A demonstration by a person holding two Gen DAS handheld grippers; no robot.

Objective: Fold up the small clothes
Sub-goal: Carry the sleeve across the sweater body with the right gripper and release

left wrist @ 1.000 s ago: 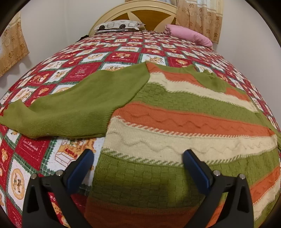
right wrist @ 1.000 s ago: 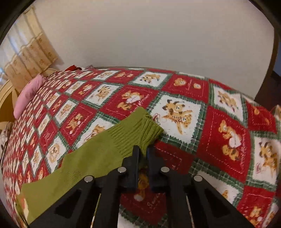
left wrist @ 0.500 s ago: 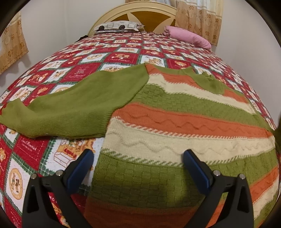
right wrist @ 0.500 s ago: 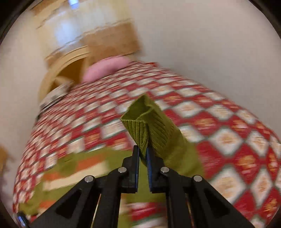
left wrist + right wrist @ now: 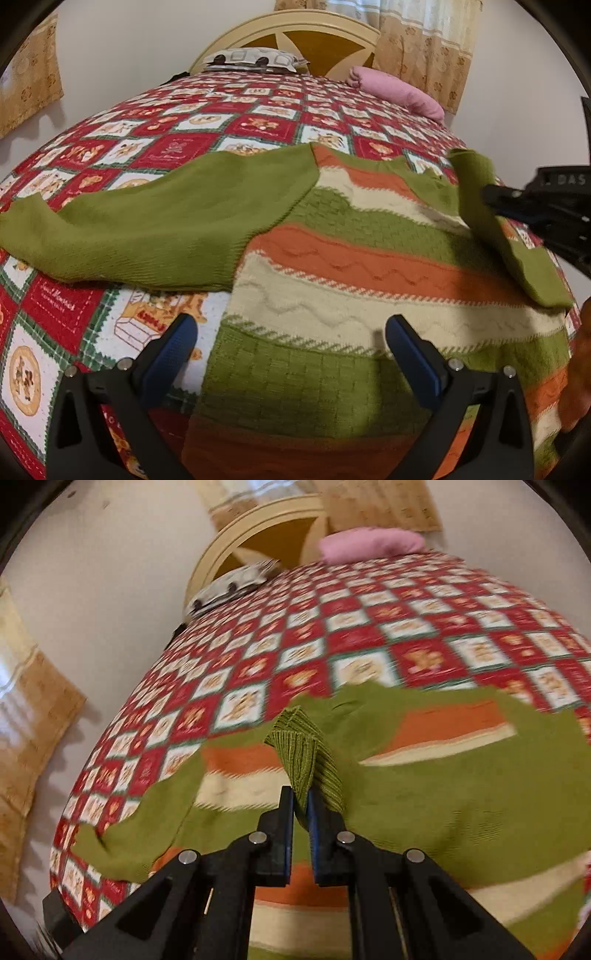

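The sweater (image 5: 369, 266) lies spread across the foot of the bed (image 5: 258, 122). The right gripper (image 5: 301, 805) pinches its green cuff (image 5: 306, 749) above the striped body. The left gripper (image 5: 291, 343) hovers wide over the hem.

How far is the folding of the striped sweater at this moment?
Early stage. Done: the sweater lies spread flat on the bed quilt. In hand: the right hand-held gripper is shut on the cuff of one green sleeve, holding it above the sweater body. Left: the other sleeve lies stretched out on the quilt, the left hand-held gripper is open, and the body is not yet folded.
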